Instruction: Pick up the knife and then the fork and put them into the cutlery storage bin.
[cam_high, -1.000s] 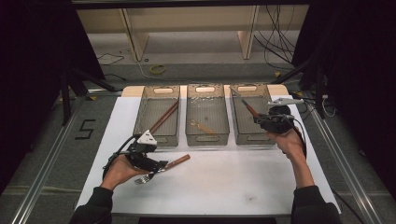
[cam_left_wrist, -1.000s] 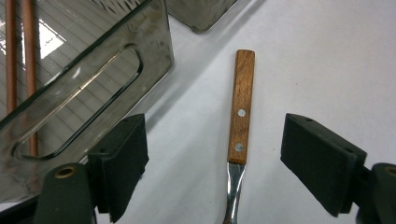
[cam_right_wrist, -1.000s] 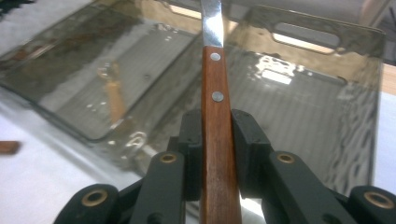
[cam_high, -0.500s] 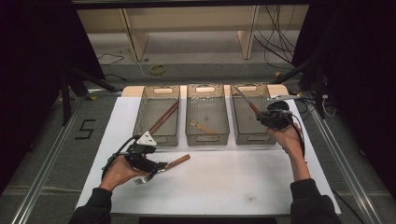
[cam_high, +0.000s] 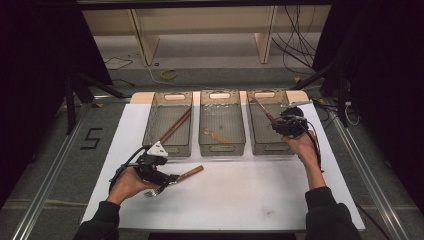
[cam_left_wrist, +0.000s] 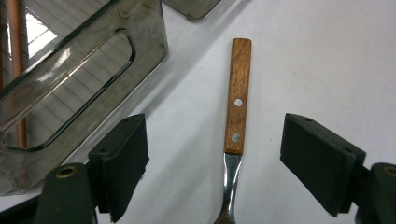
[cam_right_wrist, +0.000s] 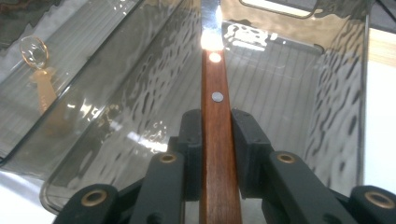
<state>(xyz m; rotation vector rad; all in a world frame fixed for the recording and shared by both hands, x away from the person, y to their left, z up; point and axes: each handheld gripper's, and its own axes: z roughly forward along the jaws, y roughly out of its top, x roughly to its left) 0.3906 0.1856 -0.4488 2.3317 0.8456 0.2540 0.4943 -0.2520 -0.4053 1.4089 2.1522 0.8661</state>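
Three clear, smoke-tinted plastic bins with ribbed floors and cut-out handles stood side by side at the far edge of the white worktop (cam_high: 240, 200): a left bin (cam_high: 170, 111), a middle bin (cam_high: 222, 102) and a right bin (cam_high: 260, 145).

The right hand-held gripper (cam_high: 280, 126) hovered over the right bin, its black jaws pinching a wooden-handled utensil (cam_right_wrist: 217, 154) by its smooth reddish-brown handle. Two round metal rivets were set in that handle, and a shiny metal blade ran on from it toward the far end of the bin.

The left hand-held gripper (cam_high: 170, 178) lay near the left side of the worktop with its jaws spread wide. Between them, touching neither pad, lay a second utensil (cam_left_wrist: 237, 112) flat on the white surface just in front of the left bin: a flat, rectangular wooden handle with two rivets, joined to a polished steel shank.

Two long brown sticks (cam_high: 175, 125) rested slantwise in the left bin. A small gold-coloured piece (cam_high: 216, 134) with a ring-shaped end lay in the middle bin.
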